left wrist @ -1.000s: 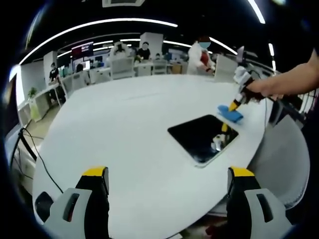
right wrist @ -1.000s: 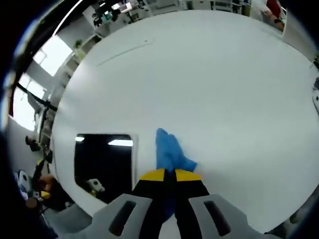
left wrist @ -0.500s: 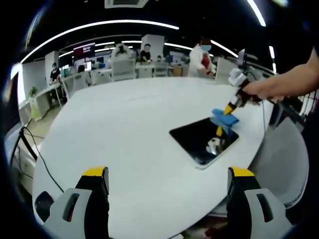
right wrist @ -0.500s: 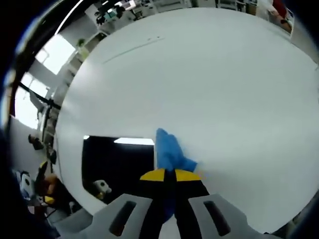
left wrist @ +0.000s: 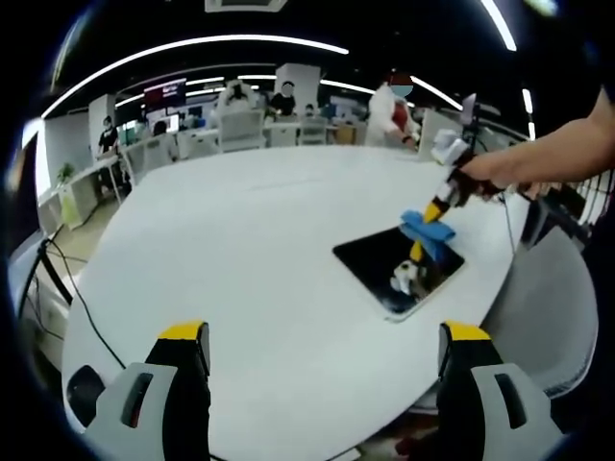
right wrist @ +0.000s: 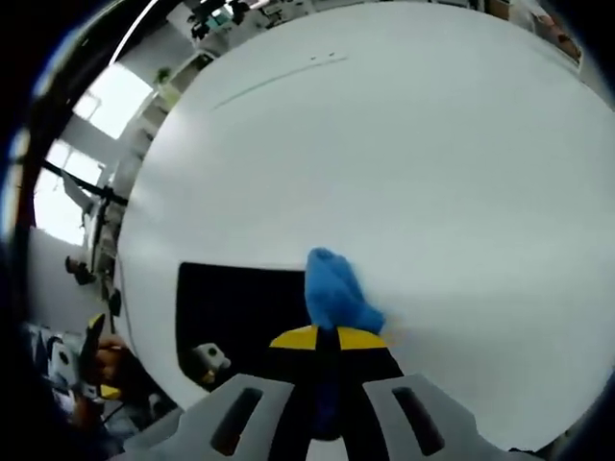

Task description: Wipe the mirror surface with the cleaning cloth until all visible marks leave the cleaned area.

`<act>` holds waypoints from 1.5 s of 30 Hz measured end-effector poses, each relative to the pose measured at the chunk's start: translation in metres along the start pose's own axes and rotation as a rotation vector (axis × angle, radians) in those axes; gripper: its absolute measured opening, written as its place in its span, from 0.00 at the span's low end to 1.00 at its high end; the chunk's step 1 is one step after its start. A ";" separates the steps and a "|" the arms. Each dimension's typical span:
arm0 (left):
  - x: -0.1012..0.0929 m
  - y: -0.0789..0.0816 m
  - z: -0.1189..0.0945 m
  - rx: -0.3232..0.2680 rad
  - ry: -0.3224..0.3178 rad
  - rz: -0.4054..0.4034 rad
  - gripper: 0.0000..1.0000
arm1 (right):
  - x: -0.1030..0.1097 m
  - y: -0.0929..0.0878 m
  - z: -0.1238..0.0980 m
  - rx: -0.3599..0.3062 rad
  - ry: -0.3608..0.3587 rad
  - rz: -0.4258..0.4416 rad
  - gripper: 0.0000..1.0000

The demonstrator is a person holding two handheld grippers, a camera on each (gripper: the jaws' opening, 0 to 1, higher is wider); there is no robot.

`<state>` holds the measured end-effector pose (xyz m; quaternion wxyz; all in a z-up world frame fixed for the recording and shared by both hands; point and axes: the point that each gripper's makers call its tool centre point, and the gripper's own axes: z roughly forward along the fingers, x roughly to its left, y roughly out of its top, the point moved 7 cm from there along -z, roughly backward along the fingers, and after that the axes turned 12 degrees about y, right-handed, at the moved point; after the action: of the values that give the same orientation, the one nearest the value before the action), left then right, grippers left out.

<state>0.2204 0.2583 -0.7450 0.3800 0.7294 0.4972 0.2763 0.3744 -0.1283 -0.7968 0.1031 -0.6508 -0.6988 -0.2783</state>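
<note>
A dark rectangular mirror point(left wrist: 399, 271) lies flat near the right edge of a white round table point(left wrist: 240, 259). My right gripper point(left wrist: 439, 207) is shut on a blue cleaning cloth point(left wrist: 428, 230), holding it just over the mirror's far corner. In the right gripper view the cloth point(right wrist: 334, 293) hangs past the shut yellow-tipped jaws point(right wrist: 328, 338), over the mirror's point(right wrist: 235, 307) right edge. The mirror reflects the gripper. My left gripper point(left wrist: 322, 346) stands open low over the near table edge, with nothing between its fingers.
A person's bare forearm point(left wrist: 557, 158) reaches in from the right, holding the right gripper. Desks, chairs and several people stand beyond the table's far side. A black cable point(left wrist: 58, 288) hangs off the left table edge.
The right gripper has carried the blue cloth from the table beside the mirror onto the mirror's far corner. The left gripper has stayed put.
</note>
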 end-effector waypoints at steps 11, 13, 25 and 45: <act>0.002 -0.002 -0.002 0.006 -0.009 0.006 0.99 | 0.025 0.001 0.018 0.014 0.031 -0.015 0.00; 0.003 -0.002 -0.004 0.007 -0.007 0.006 0.99 | 0.032 0.000 0.023 0.018 0.041 -0.020 0.00; 0.008 -0.010 -0.011 0.021 0.017 -0.012 0.99 | 0.055 0.006 0.041 0.025 0.051 -0.070 0.00; 0.014 -0.007 -0.003 0.015 0.008 -0.001 0.99 | 0.105 0.017 0.078 0.025 0.117 -0.093 0.00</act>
<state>0.2195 0.2734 -0.7487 0.3725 0.7309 0.5013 0.2752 0.3939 0.0019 -0.8036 0.1391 -0.5988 -0.7245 -0.3116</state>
